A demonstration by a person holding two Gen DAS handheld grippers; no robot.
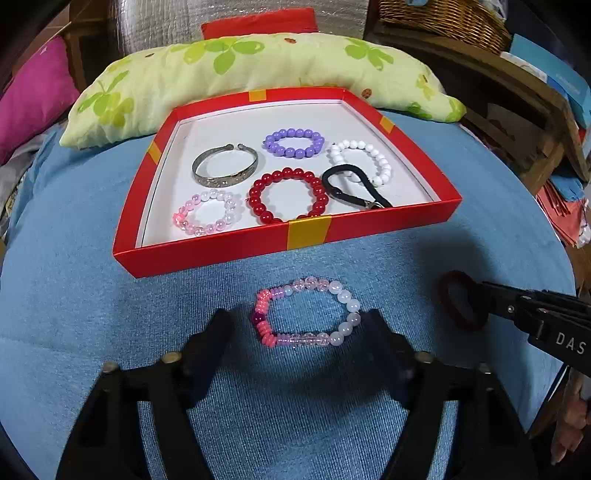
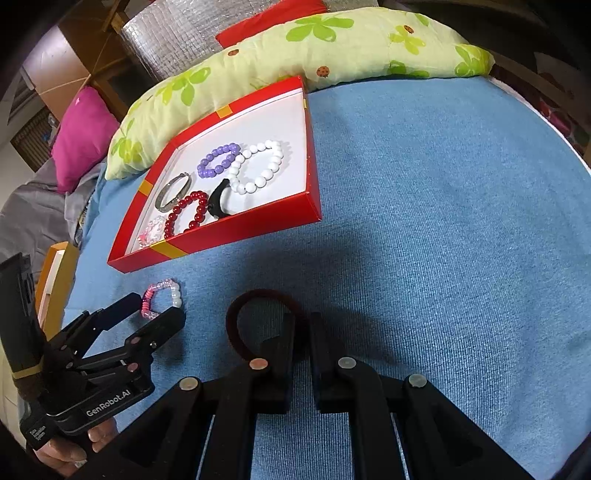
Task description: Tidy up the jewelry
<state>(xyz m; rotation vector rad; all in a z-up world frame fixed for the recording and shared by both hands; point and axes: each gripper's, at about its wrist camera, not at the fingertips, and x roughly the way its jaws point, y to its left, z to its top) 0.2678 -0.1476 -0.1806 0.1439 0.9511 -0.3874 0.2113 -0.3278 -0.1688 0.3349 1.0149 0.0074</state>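
A pink and white bead bracelet point(image 1: 345, 325) point(image 2: 176, 295) lies on the blue cloth in front of the red box point(image 1: 221, 248) point(image 2: 258, 221). My left gripper point(image 1: 297, 319) point(image 2: 157, 308) is open, with one finger on each side of the bracelet; the right finger is at its beads and the left stands clear. My right gripper point(image 2: 303, 325) point(image 1: 484, 295) is shut on a dark red hair tie point(image 2: 258, 295) point(image 1: 461, 299), whose loop rests on the cloth. Inside the box lie a silver bangle point(image 1: 225, 164), purple point(image 1: 294, 143), white point(image 1: 362, 158), red point(image 1: 288, 195) and pale pink point(image 1: 207, 212) bead bracelets and a black hair tie point(image 1: 351, 184).
A green clover pillow point(image 1: 258, 66) leans against the box's far side, with a pink cushion point(image 1: 33, 99) to its left. A wicker basket point(image 1: 443, 18) and wooden shelves stand at the far right. An orange box point(image 2: 55, 280) sits at the cloth's left edge.
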